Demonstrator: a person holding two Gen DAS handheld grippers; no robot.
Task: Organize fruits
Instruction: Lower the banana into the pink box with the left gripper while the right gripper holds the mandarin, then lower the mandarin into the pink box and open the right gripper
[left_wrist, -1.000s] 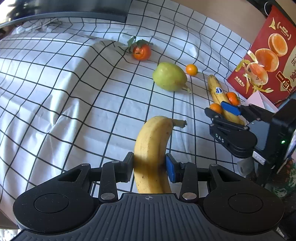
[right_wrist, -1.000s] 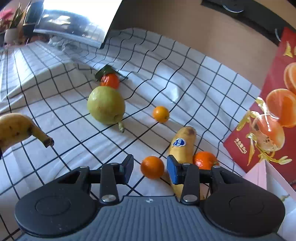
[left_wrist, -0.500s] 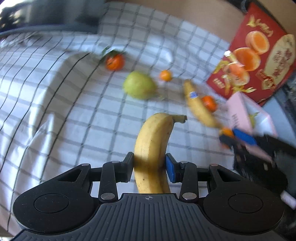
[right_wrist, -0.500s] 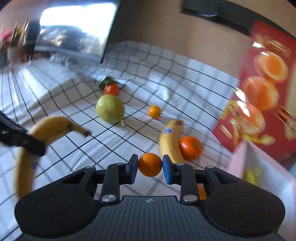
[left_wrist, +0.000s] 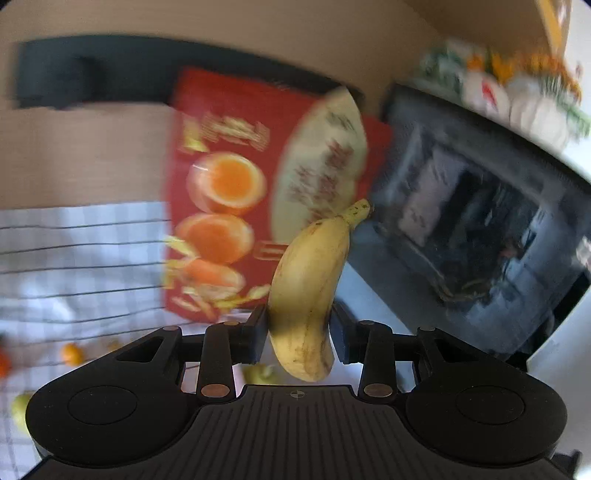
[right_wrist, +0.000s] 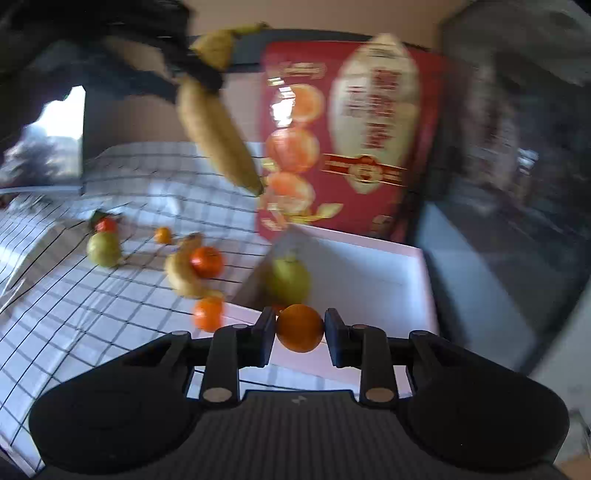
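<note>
Since lifted off cloth (right_wrist: 110, 314), banana (left_wrist: 306, 295), orange (right_wrist: 300, 328)

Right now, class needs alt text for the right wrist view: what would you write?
The right gripper clamps a small orange above a white box holding a green pear. Beyond, blurred fruit lies on a checked cloth, beside a red carton.

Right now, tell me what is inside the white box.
In the right wrist view, one green pear lies inside the white box, near its left wall. The floor beside it looks bare. The near corner is hidden behind the right gripper and the orange it holds.
</note>
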